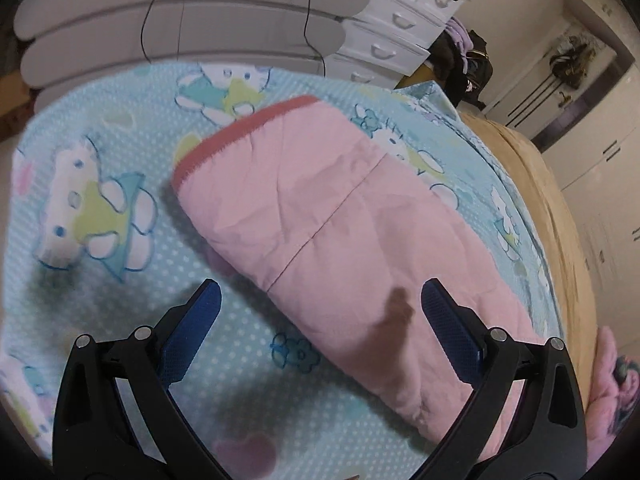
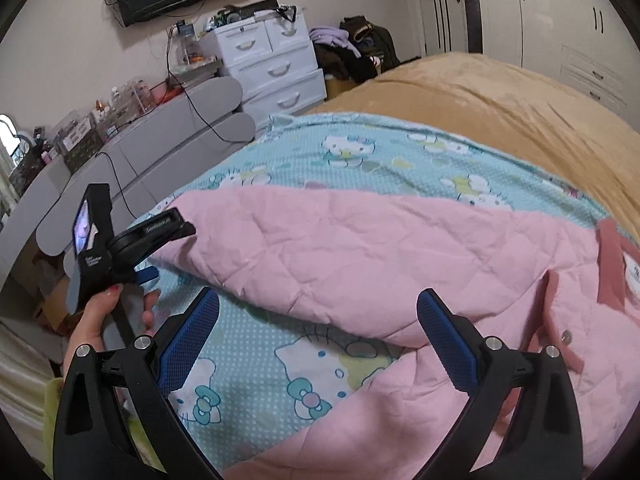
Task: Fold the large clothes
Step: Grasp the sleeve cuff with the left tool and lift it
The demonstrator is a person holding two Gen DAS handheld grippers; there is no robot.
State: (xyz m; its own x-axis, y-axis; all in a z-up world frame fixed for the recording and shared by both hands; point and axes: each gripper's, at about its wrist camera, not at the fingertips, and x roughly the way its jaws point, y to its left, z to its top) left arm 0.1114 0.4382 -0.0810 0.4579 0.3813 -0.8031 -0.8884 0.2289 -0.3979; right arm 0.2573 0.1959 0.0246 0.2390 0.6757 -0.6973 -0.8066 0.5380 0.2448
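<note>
left hand-held gripper (image 1: 320, 300) wide, empty, right hand-held gripper (image 2: 318, 312) likewise; pink quilted garment (image 1: 320, 208) long axis diagonal, red-trimmed end far-left.

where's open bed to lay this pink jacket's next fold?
Free: blue cartoon sheet left of the pink jacket, toward the grey headboard; also the tan blanket beyond it. Crowded: the near right, bunched collar. Both grippers are open, left gripper, right gripper.
</note>
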